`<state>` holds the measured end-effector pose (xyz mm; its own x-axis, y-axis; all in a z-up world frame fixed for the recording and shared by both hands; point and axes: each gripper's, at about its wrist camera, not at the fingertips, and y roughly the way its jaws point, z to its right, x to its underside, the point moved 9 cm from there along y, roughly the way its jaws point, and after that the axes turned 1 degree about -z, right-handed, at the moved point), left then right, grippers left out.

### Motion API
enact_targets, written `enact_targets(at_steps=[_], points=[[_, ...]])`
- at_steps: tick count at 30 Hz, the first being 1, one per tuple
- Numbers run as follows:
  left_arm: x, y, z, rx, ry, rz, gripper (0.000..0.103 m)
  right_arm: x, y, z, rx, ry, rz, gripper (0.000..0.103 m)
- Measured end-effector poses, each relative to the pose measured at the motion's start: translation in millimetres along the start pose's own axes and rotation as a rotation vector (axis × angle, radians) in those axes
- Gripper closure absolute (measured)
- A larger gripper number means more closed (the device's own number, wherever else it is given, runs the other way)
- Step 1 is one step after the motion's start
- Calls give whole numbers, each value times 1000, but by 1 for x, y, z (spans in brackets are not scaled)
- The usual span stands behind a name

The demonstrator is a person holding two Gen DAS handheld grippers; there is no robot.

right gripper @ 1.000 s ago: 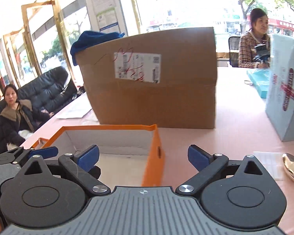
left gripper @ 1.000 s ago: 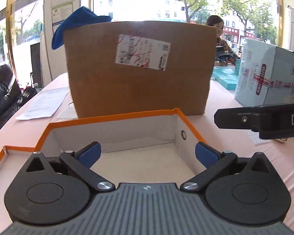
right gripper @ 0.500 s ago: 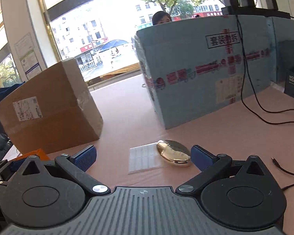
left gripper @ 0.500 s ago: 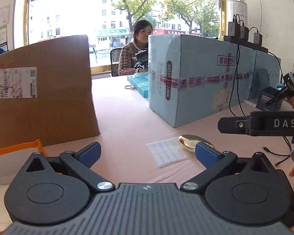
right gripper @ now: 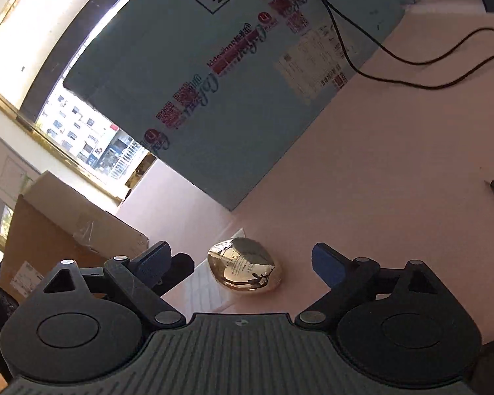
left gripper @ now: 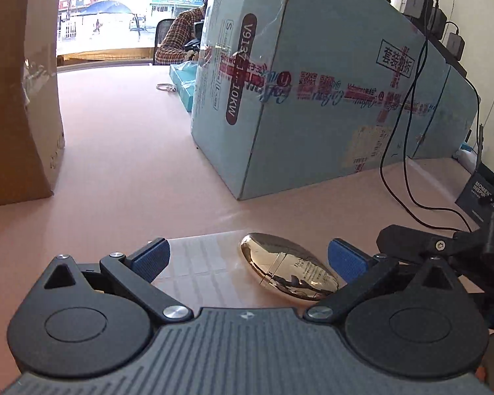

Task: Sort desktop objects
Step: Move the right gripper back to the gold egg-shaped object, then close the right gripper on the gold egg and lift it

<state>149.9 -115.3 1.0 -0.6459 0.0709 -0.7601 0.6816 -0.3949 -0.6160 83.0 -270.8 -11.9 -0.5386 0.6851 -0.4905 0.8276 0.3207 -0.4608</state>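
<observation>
Left wrist, gold case nearer, gripper (spread)

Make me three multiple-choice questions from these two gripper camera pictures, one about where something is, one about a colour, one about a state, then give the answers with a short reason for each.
1. Where does the gold oval case lie?
A. on the pink table beside the white sheet
B. on top of the blue carton
C. inside the brown box

2. What colour are the pads on the left gripper?
A. red
B. blue
C. yellow

3. How do the jaws of the right gripper stand?
A. shut on the case
B. shut on nothing
C. open, clear of the case

Answers:
1 A, the case rests on the table with the white sheet at its side.
2 B, both fingertips carry blue pads.
3 C, a gap shows on each side of the case.
</observation>
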Motion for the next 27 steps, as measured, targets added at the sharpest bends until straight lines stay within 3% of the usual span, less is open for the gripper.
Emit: enact_targets(at_steps=[5, 11, 15, 19, 22, 24, 27], points=[[3, 28, -3, 10, 22, -47, 0, 1, 24, 15, -48, 134, -77, 31], [-5, 37, 2, 17, 67, -38, 3, -6, 34, 20, -45, 169, -83, 32], [-1, 44, 4, 43, 94, -80, 9, -4, 42, 26, -41, 166, -124, 32], [-2, 41, 5, 89, 97, -84, 9, -3, 34, 22, -85, 116, -141, 33], [-8, 37, 2, 59, 73, -37, 8, -7, 20, 23, 39, -50, -76, 33], [-9, 41, 0, 83, 31, -46, 8, -6, 17, 17, 46, -133, -70, 34], [-8, 53, 3, 126, -22, -95, 8, 3, 21, 14, -10, -104, -127, 48]])
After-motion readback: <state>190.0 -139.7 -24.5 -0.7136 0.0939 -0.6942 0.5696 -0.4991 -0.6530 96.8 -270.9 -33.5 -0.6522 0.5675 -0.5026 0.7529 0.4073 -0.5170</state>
